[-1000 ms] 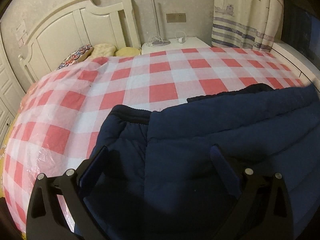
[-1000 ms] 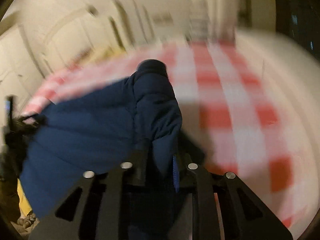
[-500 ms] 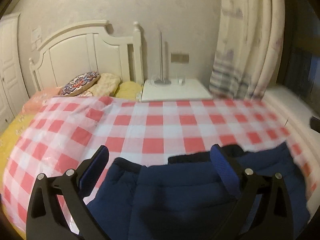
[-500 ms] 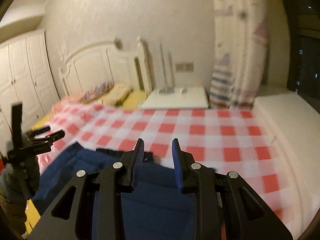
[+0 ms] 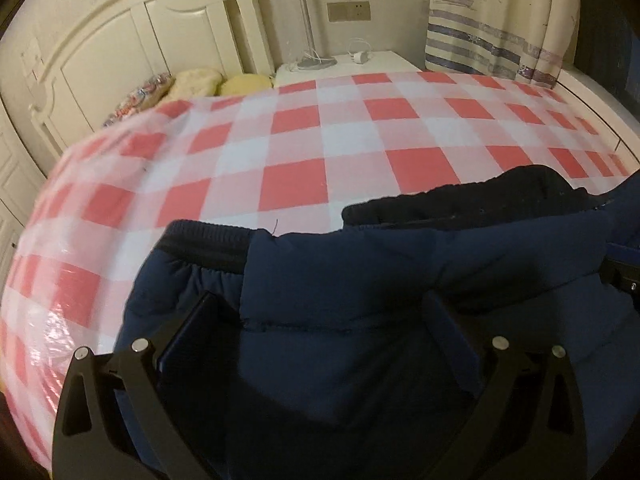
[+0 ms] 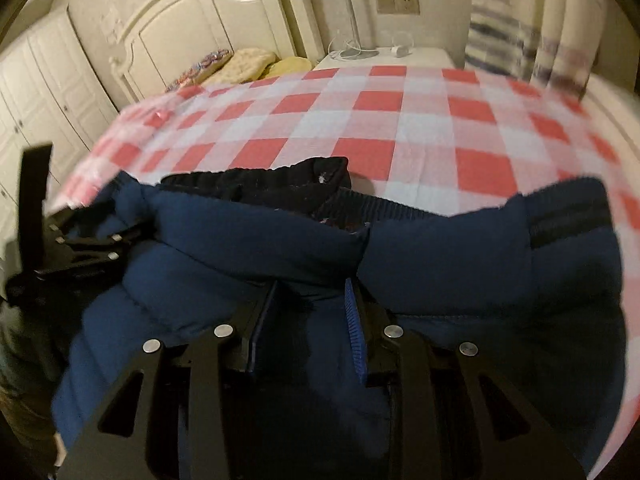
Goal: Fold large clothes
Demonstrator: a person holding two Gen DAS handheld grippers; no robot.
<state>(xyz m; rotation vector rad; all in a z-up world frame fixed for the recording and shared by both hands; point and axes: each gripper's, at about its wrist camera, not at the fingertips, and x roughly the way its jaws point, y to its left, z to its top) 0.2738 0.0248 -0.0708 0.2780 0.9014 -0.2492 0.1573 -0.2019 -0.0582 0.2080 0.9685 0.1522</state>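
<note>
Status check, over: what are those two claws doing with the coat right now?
Left gripper open, over navy padded jacket. Right gripper nearly shut, jacket fabric between pads. Jacket on checkered bedcover. Nothing in the way.

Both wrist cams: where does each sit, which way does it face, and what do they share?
Left wrist: on the left gripper, looking down over the navy jacket toward the headboard; its own two fingers stand wide apart, and the right gripper's tip pokes in at the right edge.
Right wrist: on the right gripper, facing the same way; its fingers stand close together over the jacket, and the left gripper shows at left.
Shared: jacket, checkered bedspread, headboard, nightstand, curtain.
</note>
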